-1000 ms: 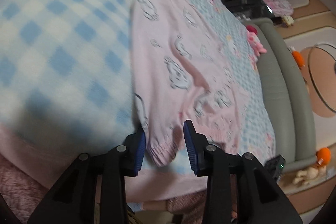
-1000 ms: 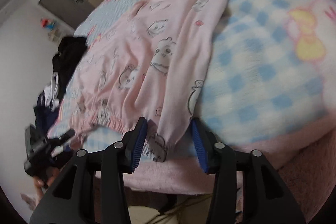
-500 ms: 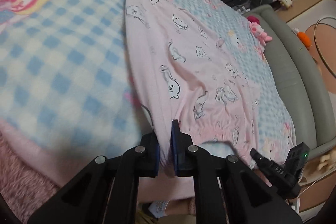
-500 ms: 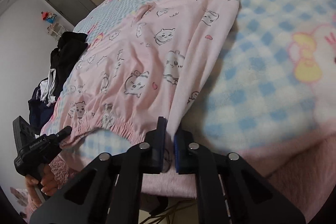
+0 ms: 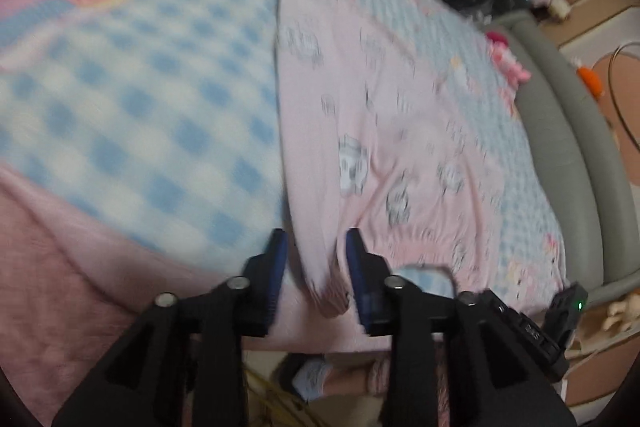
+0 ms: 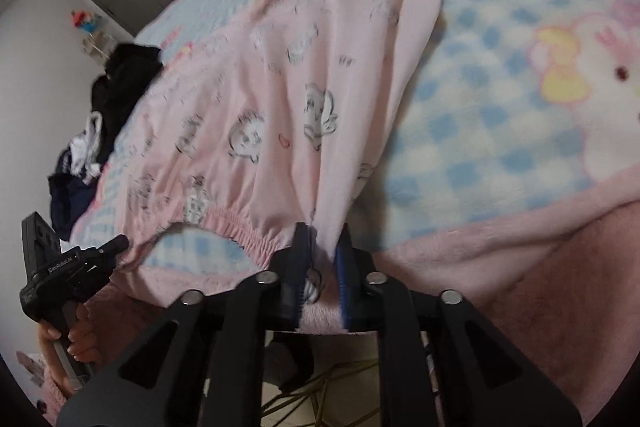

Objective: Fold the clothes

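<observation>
Pink pajama top (image 6: 280, 99) flat on bed (image 6: 500, 131). Left gripper (image 5: 316, 259) jaws spread around hem; right gripper (image 6: 320, 259) jaws parted, cuff between. Regrasp step; next: clench, lift.

Left gripper (image 5: 316, 267) with jaws parted; right gripper (image 6: 322, 263) with jaws narrowly parted, both pointing forward, level.

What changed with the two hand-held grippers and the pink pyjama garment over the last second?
The left hand-held gripper closed on the pink garment half a second ago and has now reopened, the cuff loose between its jaws. The right hand-held gripper also closed on its corner; its jaws now stand slightly apart with cloth still between them. The garment still lies flat on the checked blanket.
</observation>
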